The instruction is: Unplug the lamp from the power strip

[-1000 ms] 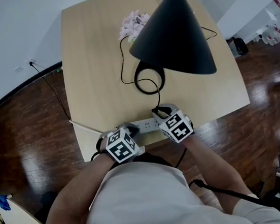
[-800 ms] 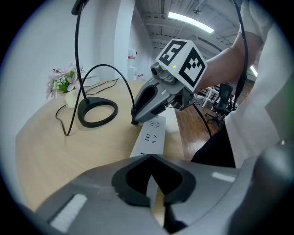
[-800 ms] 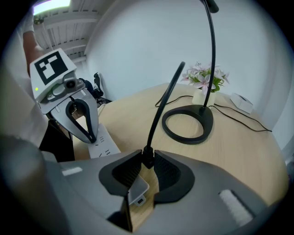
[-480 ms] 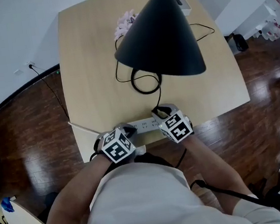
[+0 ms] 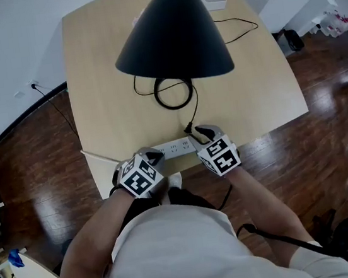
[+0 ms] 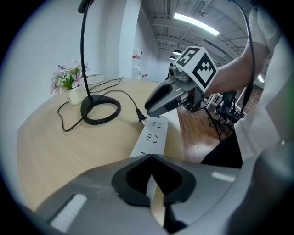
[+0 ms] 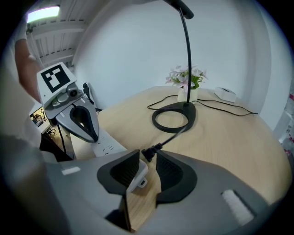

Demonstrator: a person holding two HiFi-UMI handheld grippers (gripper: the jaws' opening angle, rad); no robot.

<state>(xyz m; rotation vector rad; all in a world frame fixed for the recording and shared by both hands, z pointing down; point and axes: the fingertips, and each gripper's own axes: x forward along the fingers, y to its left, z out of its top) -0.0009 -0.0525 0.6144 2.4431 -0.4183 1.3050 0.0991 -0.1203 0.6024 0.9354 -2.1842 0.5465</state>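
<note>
The left hand-held gripper (image 5: 153,157) clamps the power strip (image 5: 175,148); the right hand-held gripper (image 5: 197,134) seems to pinch the lamp plug (image 7: 148,153), prongs barely out. Best lift straight, strip pressed down.

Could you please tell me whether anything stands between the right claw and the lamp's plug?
Nothing visible does. The lamp plug sits between the right claw's tips, its prongs clear of the power strip, whose other end the left claw clamps.
</note>
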